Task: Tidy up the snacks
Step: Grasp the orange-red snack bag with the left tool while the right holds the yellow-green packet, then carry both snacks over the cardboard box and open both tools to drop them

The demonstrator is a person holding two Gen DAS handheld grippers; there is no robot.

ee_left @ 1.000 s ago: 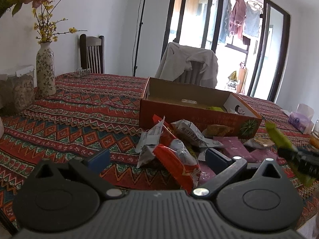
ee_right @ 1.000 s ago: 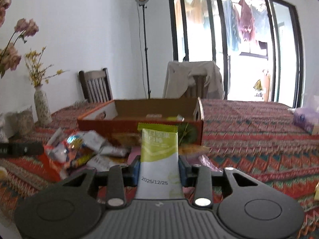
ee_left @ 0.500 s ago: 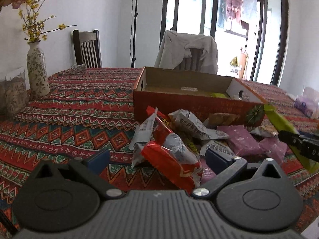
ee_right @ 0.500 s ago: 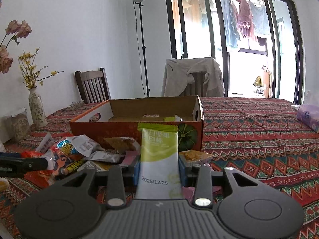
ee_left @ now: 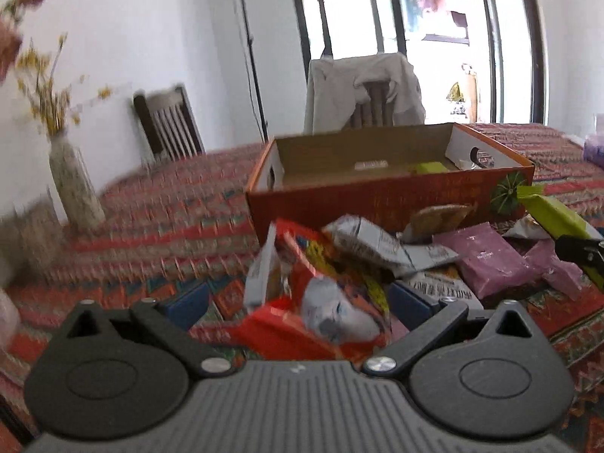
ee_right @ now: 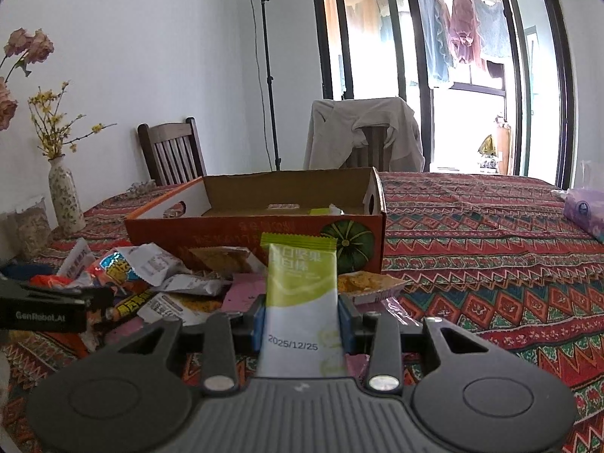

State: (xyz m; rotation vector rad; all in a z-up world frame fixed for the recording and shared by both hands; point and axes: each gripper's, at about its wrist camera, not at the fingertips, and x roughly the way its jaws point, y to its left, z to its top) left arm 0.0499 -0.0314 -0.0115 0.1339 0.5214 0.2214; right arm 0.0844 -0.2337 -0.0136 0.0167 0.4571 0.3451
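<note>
Behind the green packet (ee_right: 300,290), part of the snack pile (ee_right: 158,283) is hidden.

Bright window (ee_right: 472,75) daylight, left view motion-blurred.

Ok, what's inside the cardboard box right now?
Inside the cardboard box lie a green packet, a white label on the floor and a scrap of white wrapper. The near wall hides the front strip of the floor.
</note>
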